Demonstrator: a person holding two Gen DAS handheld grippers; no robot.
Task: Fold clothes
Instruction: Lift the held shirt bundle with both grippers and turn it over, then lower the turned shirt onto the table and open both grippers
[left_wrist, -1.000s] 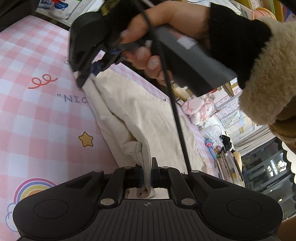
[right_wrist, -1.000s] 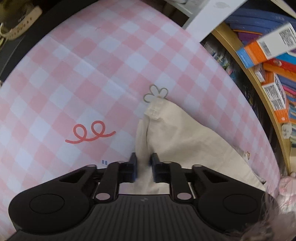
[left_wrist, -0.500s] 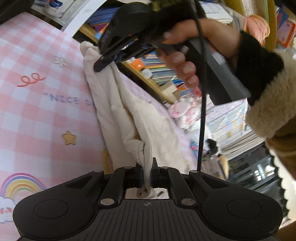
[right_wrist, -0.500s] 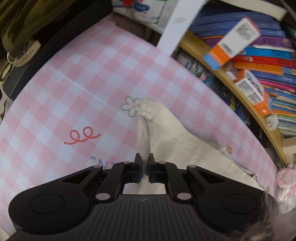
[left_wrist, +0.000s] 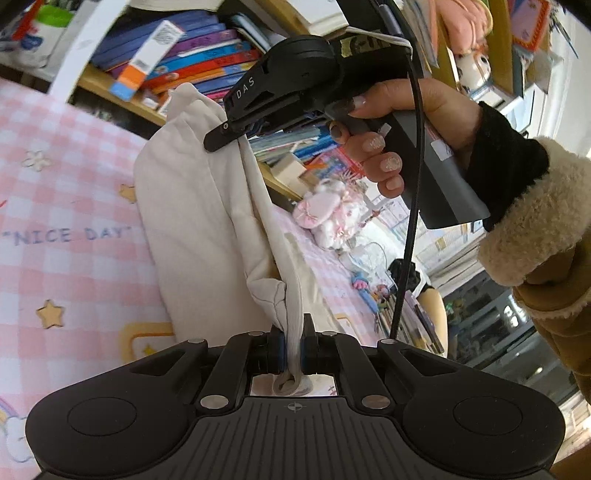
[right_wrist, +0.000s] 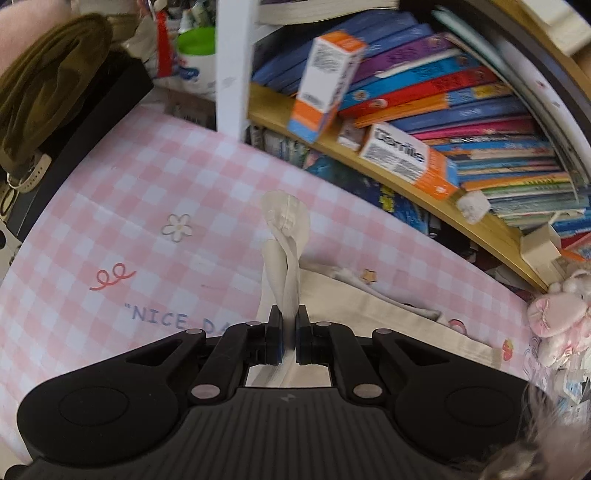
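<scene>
Since the earlier frame both tongs have risen, lifting the cream garment (left_wrist: 207, 206) off the pink checked bench (left_wrist: 66, 177) so the bookshelf (right_wrist: 443, 122) now fills more of the view. The left tongs (left_wrist: 291, 343) are pinching a gathered edge of the garment. The right tongs (right_wrist: 289, 332) are pinching another edge, a twisted strip standing above them. In the left view the cloth hangs between the two tools, its lower part resting on the bench. A pink plush toy (right_wrist: 557, 314) lies near the shelf.
</scene>
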